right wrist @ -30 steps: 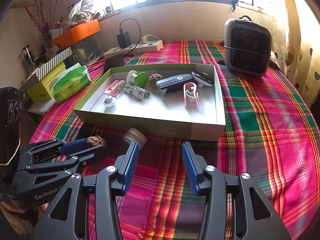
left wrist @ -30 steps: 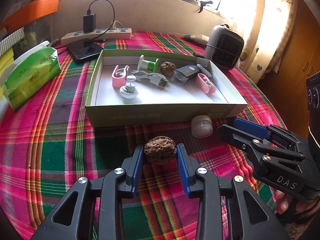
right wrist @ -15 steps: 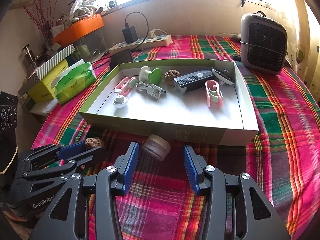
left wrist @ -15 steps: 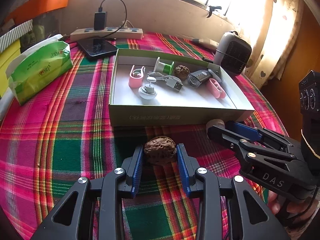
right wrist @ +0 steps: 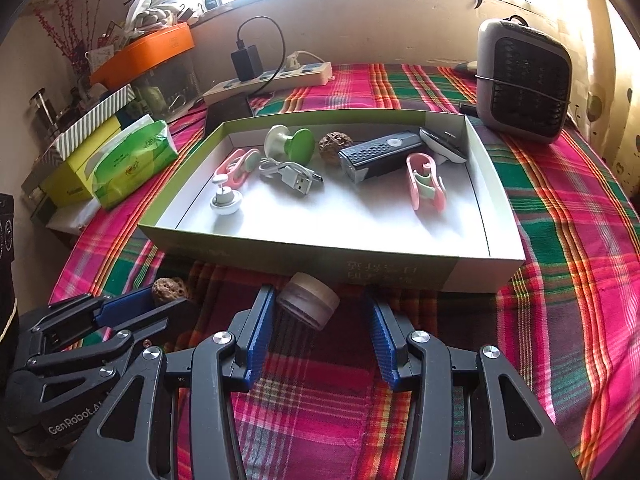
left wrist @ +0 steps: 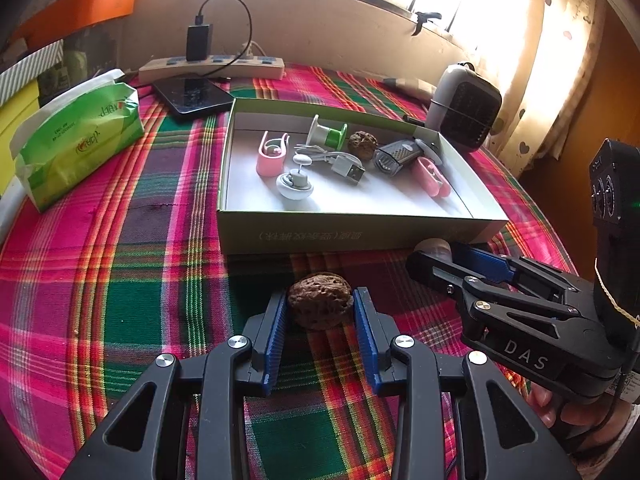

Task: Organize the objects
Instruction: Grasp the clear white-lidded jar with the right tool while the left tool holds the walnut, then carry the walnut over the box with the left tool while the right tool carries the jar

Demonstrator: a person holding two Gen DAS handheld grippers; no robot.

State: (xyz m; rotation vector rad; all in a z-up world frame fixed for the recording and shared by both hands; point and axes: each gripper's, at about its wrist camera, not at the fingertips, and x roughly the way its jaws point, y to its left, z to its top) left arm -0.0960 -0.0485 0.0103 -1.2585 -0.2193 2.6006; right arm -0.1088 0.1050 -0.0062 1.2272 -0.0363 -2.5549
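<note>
In the left wrist view, the left tool [left wrist: 320, 310] is clamped on a wrinkled brown walnut [left wrist: 320, 300] just above the plaid-covered surface [left wrist: 120, 280], near the front wall of the shallow green box [left wrist: 352, 234], which holds a second walnut [left wrist: 362, 143], a USB cable [left wrist: 344, 166] and pink clips [left wrist: 272, 154]. In the right wrist view, the right tool [right wrist: 320, 320] stands wide around a small round jar [right wrist: 308, 300] lying tilted against the box's front wall, its left pad touching the jar and its right pad apart.
</note>
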